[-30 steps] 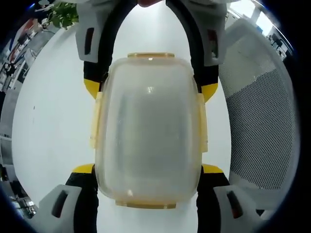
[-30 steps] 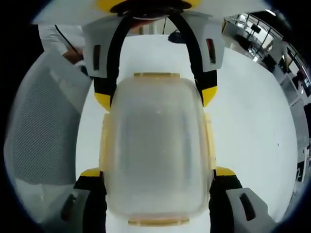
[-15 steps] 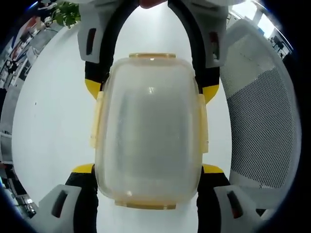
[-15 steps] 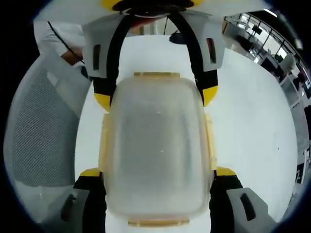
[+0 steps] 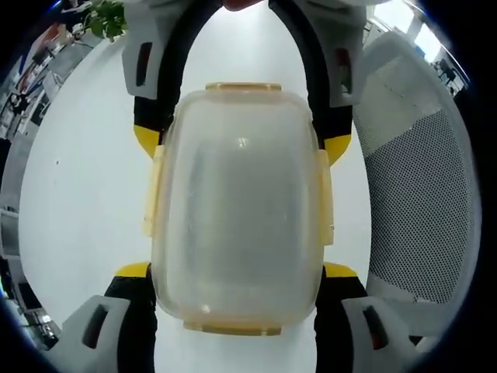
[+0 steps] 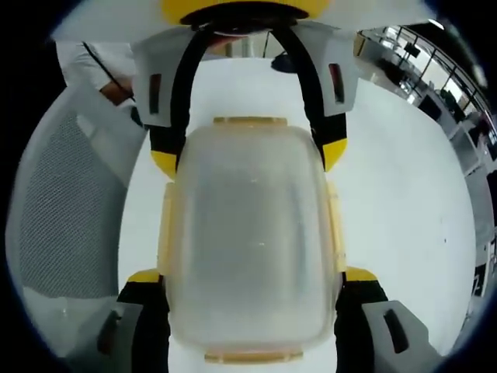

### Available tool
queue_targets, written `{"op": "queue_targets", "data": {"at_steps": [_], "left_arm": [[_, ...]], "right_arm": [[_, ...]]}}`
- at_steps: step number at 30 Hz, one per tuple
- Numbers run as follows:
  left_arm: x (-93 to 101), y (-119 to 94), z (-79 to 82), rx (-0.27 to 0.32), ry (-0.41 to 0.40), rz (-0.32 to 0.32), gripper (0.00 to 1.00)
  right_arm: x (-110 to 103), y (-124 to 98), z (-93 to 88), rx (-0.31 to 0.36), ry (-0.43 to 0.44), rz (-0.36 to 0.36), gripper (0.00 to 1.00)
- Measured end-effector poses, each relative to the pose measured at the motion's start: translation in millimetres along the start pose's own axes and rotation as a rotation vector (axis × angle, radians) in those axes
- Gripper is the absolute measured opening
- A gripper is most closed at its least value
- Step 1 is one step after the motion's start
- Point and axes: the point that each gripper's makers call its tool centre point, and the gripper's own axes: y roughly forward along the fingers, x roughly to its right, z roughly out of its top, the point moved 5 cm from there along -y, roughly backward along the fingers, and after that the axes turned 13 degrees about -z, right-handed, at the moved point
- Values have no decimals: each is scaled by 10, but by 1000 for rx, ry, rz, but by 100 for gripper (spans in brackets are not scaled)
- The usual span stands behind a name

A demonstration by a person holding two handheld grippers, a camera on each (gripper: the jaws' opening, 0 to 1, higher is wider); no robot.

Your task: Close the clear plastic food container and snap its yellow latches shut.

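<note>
The clear plastic food container (image 5: 239, 202) lies lid-on on the white table (image 5: 78, 179), held between both grippers. My left gripper (image 5: 237, 272) comes up from the bottom of the left gripper view, its yellow-tipped jaws pressed against the container's near sides. My right gripper (image 5: 241, 144) clasps the far end from above. In the right gripper view the container (image 6: 250, 233) sits between my right gripper (image 6: 252, 276) below and the left gripper (image 6: 247, 155) above. Yellow latches (image 5: 153, 194) lie flat along the sides and ends; whether they are snapped I cannot tell.
A grey mesh office chair (image 5: 411, 194) stands beside the table, also seen as the chair (image 6: 62, 210) in the right gripper view. A potted plant (image 5: 105, 17) is far off. A person's white sleeve (image 6: 89, 58) shows behind the chair.
</note>
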Motion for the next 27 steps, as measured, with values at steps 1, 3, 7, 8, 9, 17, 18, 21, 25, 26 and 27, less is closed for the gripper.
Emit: {"op": "queue_targets", "data": {"at_steps": [1,3,7,8,9,17,18,21,25,26,27], "left_arm": [[-4,-1,-2,1,0,0,84],[-7,1,0,1,1,0,85],[-41,-1,1,-4,3,-2,85],[-51,-2,0,-6,4,-2,85],[-63,-5,-1,-7,5,-2,85],[-137,-18,-2,-6,4,-4,85],[-144,-20,-2,-6,4,-5,85],[-169,-26,-2,-6,5,-7,85],[-215,-33,0,-5,2,-7,85],[-223,-34,0,-5,2,-8,85],[-235,-36,1,-4,1,-8,85]], "right_arm": [[4,2,-1,-1,0,0,89],[6,1,0,-1,1,-1,89],[22,0,4,2,7,-3,90],[42,13,0,5,9,-4,90],[54,18,1,5,11,-5,90],[123,31,8,4,14,-3,90],[127,29,11,4,14,-2,90],[155,43,8,4,17,0,90],[196,52,10,4,16,3,91],[206,58,7,4,16,4,91],[218,63,6,4,15,5,91]]}}
